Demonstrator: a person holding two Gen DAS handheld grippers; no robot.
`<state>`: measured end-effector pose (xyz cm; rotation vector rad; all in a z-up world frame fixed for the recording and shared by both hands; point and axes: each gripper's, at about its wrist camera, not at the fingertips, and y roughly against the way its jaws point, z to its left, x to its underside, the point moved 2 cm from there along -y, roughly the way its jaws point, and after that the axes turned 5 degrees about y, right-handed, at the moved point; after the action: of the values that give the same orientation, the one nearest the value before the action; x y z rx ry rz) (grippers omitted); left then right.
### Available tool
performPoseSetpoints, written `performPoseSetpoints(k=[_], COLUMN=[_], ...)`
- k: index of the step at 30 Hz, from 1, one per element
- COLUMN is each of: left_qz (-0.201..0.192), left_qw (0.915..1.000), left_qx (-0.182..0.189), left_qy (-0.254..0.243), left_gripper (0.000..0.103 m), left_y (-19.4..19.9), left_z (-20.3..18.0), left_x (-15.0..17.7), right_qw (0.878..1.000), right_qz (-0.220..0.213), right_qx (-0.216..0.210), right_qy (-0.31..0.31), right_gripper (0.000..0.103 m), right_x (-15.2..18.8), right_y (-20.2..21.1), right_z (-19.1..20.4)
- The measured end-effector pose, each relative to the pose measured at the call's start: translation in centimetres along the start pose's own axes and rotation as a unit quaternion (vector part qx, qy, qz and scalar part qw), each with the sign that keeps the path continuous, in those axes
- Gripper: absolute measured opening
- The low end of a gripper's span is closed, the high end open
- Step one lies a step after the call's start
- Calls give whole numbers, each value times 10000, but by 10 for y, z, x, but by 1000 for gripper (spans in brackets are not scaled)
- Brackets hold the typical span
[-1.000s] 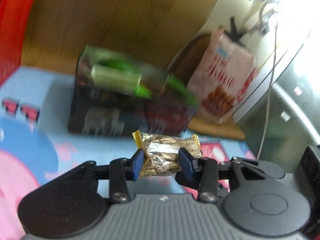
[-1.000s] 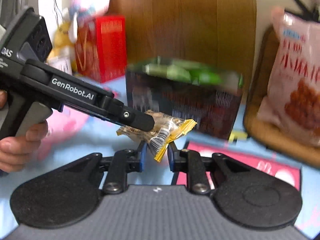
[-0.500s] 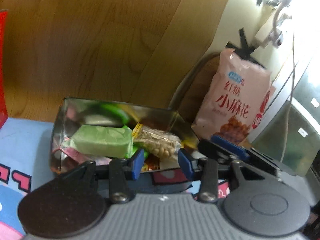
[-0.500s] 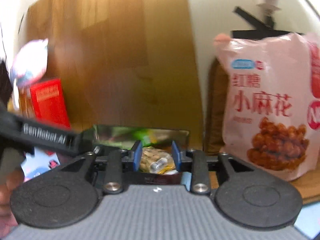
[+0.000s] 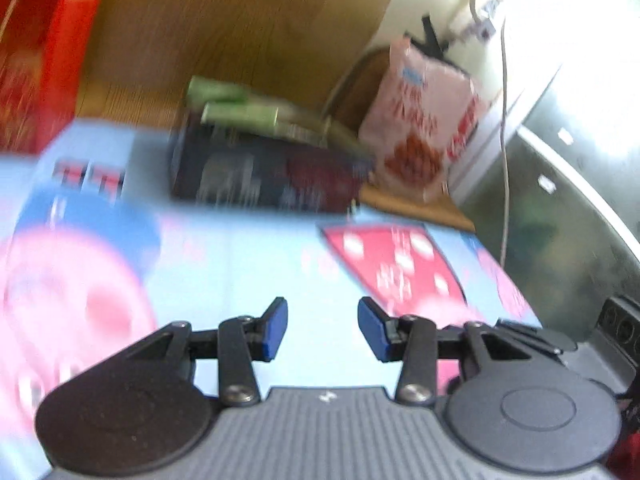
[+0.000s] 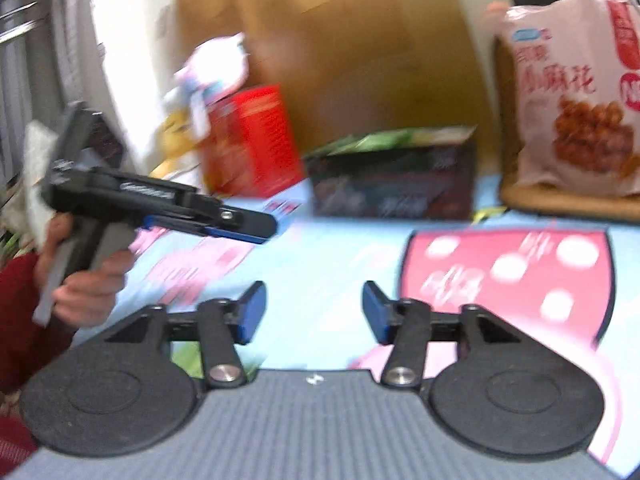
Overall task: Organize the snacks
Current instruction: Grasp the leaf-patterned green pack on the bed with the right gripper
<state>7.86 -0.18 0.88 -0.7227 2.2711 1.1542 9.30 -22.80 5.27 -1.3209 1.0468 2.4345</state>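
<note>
- Blue cartoon-printed table cover (image 5: pixel 248 264) lies under both of my grippers, motion-blurred in both views; I make out one pink round figure at nine o'clock in the left view and one red panel with white dots (image 6: pixel 508 268) at two o'clock in the right view.
- Nearest, my left gripper (image 5: pixel 322 330) has its two blue-padded jaws spread wide with nothing between them, only cover showing in the gap.
- My right gripper (image 6: pixel 314 312) stands the same: jaws wide apart, empty.
- From the right view, my left hand (image 6: pixel 86 280) grips the left tool's handle at nine o'clock; white lettering runs along the tool's body, too smeared to read.
- Farther, at twelve o'clock, one dark open snack box (image 5: pixel 264 176) sits on the cover. Green packets (image 5: pixel 240 114) poke above its rim; blur keeps me from counting them or reading the print on its side.
- One red box (image 6: pixel 256 140) stands left of it, cut off by the frame edge in the left view, its text unreadable.
- One pink snack bag (image 6: pixel 576 100) stands upright at one o'clock on a wooden board (image 6: pixel 568 202), just right of the snack box. It bears a small blue label and red Chinese characters, ending in 麻花, above pictured brown twists; its right edge is cropped.
- Farthest, a wood-grain panel (image 5: pixel 240 28) backs everything.
</note>
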Motion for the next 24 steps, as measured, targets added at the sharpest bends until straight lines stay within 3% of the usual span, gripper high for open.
performPoseSetpoints(k=[8, 12, 17, 24], left_qz=[203, 207, 185, 45], left_qw=[9985, 9981, 9983, 9979], left_qx=[339, 390, 356, 141], left_qy=[384, 435, 420, 629], left_gripper=[40, 40, 39, 38], left_y=[29, 32, 32, 19], left_z=[8, 6, 5, 14], left_x=[56, 71, 72, 49], right_qw=[9932, 9883, 9869, 9805], right_qz=[447, 597, 773, 855], right_qx=[-275, -113, 83, 416], right_qy=[1041, 1402, 1414, 1721], right_gripper=[61, 61, 41, 41], right_x=[28, 30, 23, 12], right_y=[13, -3, -25, -50], right_z=[64, 76, 82, 85])
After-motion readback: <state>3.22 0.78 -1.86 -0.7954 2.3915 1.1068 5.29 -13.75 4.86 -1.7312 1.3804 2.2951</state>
